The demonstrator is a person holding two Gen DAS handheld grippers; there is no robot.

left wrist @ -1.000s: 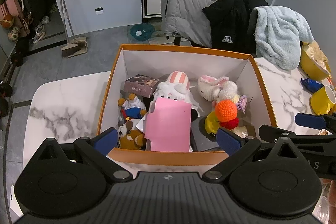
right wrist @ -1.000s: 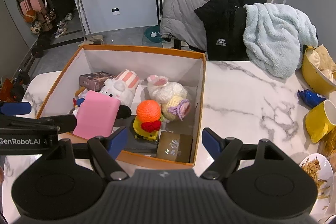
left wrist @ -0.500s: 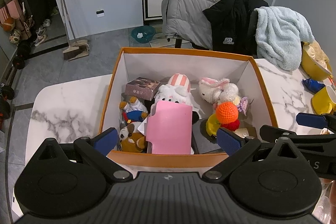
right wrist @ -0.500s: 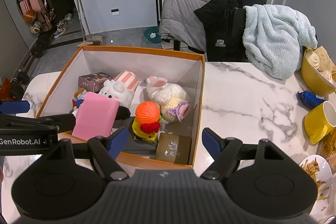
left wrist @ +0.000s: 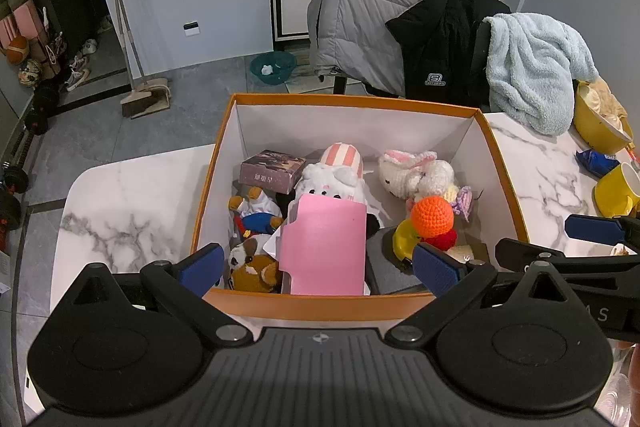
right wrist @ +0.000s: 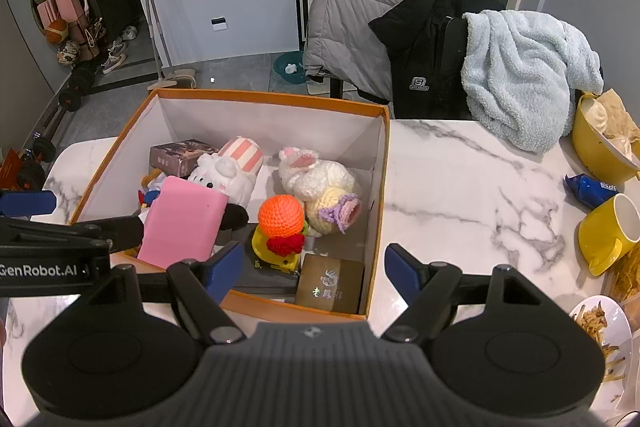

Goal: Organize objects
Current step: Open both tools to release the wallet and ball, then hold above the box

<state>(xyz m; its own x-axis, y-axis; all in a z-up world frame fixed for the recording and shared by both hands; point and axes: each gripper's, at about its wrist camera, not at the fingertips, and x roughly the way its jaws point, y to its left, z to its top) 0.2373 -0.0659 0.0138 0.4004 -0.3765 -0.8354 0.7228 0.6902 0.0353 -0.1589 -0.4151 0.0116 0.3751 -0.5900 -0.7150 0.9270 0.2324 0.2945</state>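
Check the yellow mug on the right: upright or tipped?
Tipped. The yellow mug lies on its side on the marble table, its white inside facing sideways and its handle low against the tabletop.

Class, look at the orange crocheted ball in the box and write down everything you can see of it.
The orange crocheted ball is round, of knitted yarn with visible stitches. It sits inside the orange-rimmed cardboard box, on a yellow toy, with a red crocheted piece just below it. A cream and purple crocheted toy lies against its right side. No gripper touches it.
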